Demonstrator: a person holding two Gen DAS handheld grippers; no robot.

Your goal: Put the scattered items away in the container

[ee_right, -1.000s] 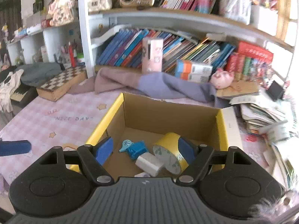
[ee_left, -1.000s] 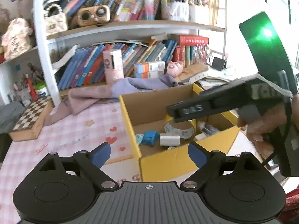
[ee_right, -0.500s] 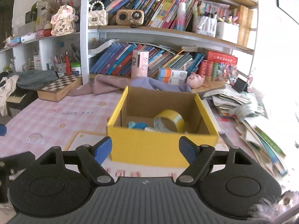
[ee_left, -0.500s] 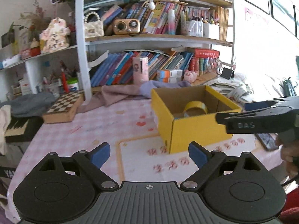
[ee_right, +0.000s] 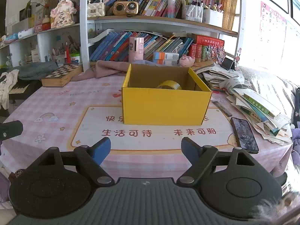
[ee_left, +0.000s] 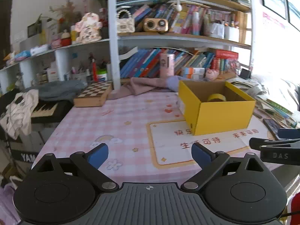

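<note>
A tabletop (ee_right: pixel 56 101) covered by a pink checked cloth is seen before crowded bookshelves (ee_right: pixel 168 20). A yellow box (ee_right: pixel 165 105) is set on a white mat (ee_right: pixel 150 136), with a roll of yellow tape (ee_right: pixel 168 85) inside it. A phone (ee_right: pixel 243 134) lies to its right, beside stacked papers. The left gripper (ee_left: pixel 149 154) and right gripper (ee_right: pixel 145 150) are held apart and opening wider, with nothing between the pads.

1. The box (ee_right: pixel 165 106) before me is bright yellow outside, brown inside.
2. The tape roll (ee_right: pixel 169 85) in it is yellow.
3. The worktop (ee_right: pixel 56 101) cloth is pink-and-white check.
4. My fingers (ee_right: pixel 101 149) have blue pads.
5. The chessboard (ee_right: pixel 62 72) is chequered.
</note>
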